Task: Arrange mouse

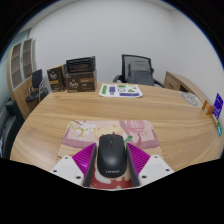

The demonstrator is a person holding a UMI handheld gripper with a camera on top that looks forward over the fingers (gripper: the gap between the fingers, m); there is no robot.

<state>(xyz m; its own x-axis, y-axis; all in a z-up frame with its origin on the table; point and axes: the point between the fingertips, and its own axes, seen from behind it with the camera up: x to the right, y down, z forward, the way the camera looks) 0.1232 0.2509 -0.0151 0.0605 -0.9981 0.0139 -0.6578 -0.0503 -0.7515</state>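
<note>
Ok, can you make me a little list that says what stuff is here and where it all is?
held thing: black mouse, between the two fingers
gripper: pads look pressed against the mouse's sides
under the mouse: pink mat with a picture on it
table: round, wooden
far across the table: flat white box
behind the table: black office chair
near the wall: brown cardboard boxes
off to one side: small blue box at the table's edge
</note>
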